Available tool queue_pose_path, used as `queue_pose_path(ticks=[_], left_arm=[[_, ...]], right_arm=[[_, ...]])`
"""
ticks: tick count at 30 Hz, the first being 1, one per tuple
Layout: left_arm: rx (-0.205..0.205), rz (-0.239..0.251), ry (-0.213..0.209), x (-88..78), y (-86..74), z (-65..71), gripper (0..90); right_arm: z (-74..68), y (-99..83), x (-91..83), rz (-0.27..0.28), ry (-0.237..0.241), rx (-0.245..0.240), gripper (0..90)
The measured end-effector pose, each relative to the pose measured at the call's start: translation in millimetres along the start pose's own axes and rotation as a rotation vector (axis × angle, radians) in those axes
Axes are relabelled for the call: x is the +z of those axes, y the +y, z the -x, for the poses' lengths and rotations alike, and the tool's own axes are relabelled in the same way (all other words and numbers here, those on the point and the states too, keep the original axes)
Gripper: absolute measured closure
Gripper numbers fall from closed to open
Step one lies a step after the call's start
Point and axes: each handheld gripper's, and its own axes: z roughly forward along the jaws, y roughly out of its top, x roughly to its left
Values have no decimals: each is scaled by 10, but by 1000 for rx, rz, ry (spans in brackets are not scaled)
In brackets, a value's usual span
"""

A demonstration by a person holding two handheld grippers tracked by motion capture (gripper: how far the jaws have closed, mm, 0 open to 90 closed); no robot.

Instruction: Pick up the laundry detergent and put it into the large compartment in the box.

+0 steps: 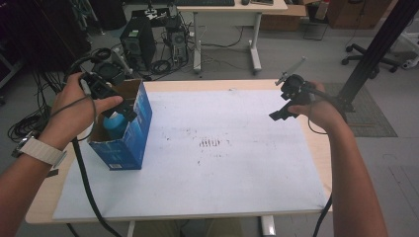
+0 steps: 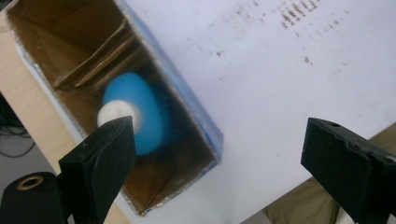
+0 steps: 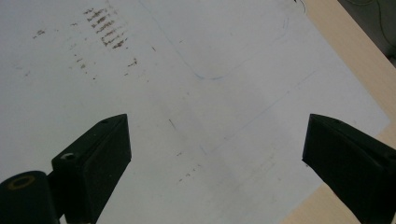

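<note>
A blue cardboard box (image 1: 129, 134) stands open-topped at the left of the table, with a blue bottle (image 1: 114, 125) inside it. In the left gripper view the bottle (image 2: 140, 112) shows its white cap (image 2: 116, 113) down in the box (image 2: 196, 116). My left gripper (image 1: 126, 112) hangs just above the box opening, jaws spread wide with nothing between them (image 2: 217, 161). My right gripper (image 1: 278, 114) hovers over the right side of the table, also open and empty (image 3: 217, 156).
A white sheet (image 1: 207, 148) with dark smudges (image 1: 212, 143) covers the wooden table (image 1: 321, 163). Beyond the table stand a computer tower (image 1: 136, 44), tangled cables, a white desk (image 1: 227, 19) and a black stand (image 1: 375, 49) at the right.
</note>
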Motion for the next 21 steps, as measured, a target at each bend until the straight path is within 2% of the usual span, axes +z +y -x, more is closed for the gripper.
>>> queue_pose_path(ticks=[4,10,21], left_arm=[[43,-8,-27,-12,13,75,105],[103,-14,-38,-16,31,186,104],[158,-14,-57,-22,52,345,109]], right_arm=[[-5,4,1,0,0,-3,80],[-5,9,-3,1,-1,-2,80],[-14,0,-28,6,-2,-1,80]])
